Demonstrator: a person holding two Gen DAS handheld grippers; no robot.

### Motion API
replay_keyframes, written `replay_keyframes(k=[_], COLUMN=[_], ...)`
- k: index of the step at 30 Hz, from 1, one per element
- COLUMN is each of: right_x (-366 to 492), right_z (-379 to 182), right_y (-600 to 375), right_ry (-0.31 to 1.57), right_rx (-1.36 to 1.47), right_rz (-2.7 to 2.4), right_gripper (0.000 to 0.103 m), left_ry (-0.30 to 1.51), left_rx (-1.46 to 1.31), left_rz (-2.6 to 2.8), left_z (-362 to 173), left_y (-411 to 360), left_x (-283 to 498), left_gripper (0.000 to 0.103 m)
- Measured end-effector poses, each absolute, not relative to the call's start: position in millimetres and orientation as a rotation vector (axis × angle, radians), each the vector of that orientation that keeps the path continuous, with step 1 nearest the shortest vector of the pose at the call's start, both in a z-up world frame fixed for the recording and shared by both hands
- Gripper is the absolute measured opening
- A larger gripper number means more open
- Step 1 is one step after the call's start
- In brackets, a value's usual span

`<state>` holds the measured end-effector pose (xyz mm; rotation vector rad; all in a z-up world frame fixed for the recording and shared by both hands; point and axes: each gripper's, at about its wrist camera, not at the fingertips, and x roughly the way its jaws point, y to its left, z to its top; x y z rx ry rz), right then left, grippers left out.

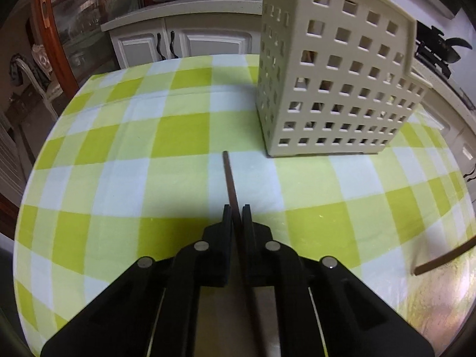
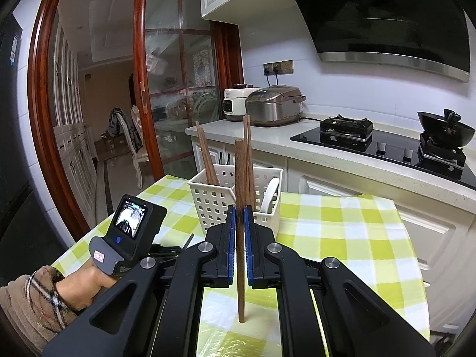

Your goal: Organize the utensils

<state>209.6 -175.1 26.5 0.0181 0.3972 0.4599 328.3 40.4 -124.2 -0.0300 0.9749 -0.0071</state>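
Even, bright indoor light from above. Soft shadow on the worktop just ahead of the left tongs. Glare on the range hood above and right of the right tongs. Strong fisheye bending, dark vignetted corners, slight softness at the rims.

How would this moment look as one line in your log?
left gripper: shut on chopstick | right gripper: shut on upright chopstick | basket: holds chopsticks, spoon

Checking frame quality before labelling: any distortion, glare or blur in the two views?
Left wrist: fisheye bows the checked cloth; hazy glare washes out the lower right corner. Right wrist: door frame curves, edges darken, hood trim glints; chopstick sharp.
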Motion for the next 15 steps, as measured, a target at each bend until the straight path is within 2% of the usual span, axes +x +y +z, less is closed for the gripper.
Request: replay_keyframes(k=[4, 15], right_x=[208, 201], right_z=[27, 36], right_y=[-172, -159], right_ry=[0.397, 0.377], right_rx=[0.012, -0.006], right_rz=[0.468, 0.492], right_gripper=[0.006, 0.006], left_ry=[0.912, 0.671], left_rx=[-0.036, -0.048], left_rz=[-0.008, -0.076], left_z=[-111, -20], left_y=[42, 33], left_x=[310, 251], left_gripper=[0.005, 0.005])
